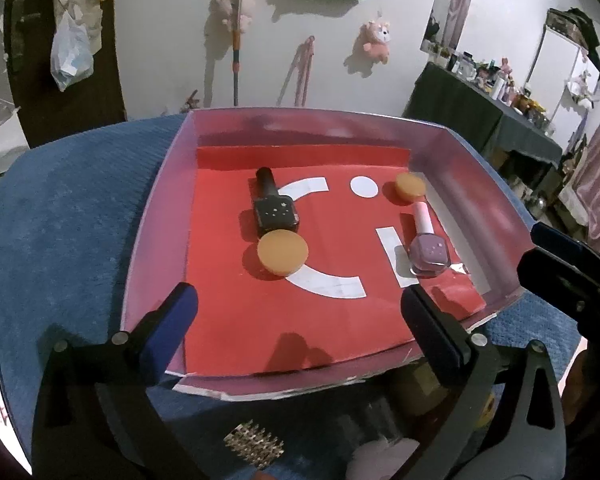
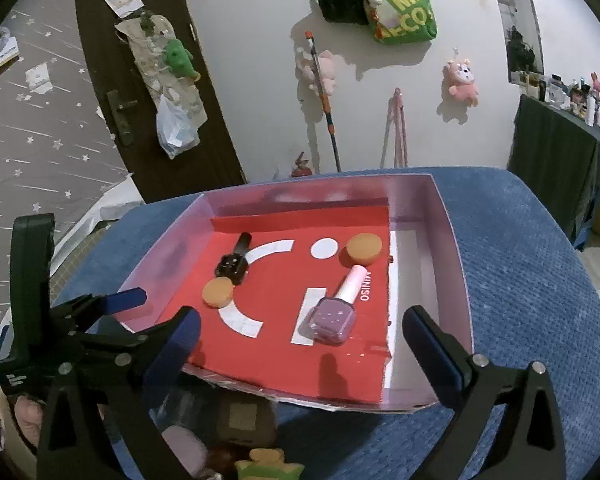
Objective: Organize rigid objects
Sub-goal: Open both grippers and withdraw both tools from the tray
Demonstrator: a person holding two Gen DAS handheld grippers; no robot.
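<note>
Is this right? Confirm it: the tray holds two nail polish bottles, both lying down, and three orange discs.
Wrong on one count: there are two orange discs, not three, one touching the black bottle, one by the purple bottle. The right wrist view shows it. Both bottles do lie in the tray.

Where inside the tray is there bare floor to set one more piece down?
Free: the near strip of the tray, ahead of both open grippers. Crowded: black bottle touching an orange disc on the left; lilac bottle and second disc on the right.
</note>
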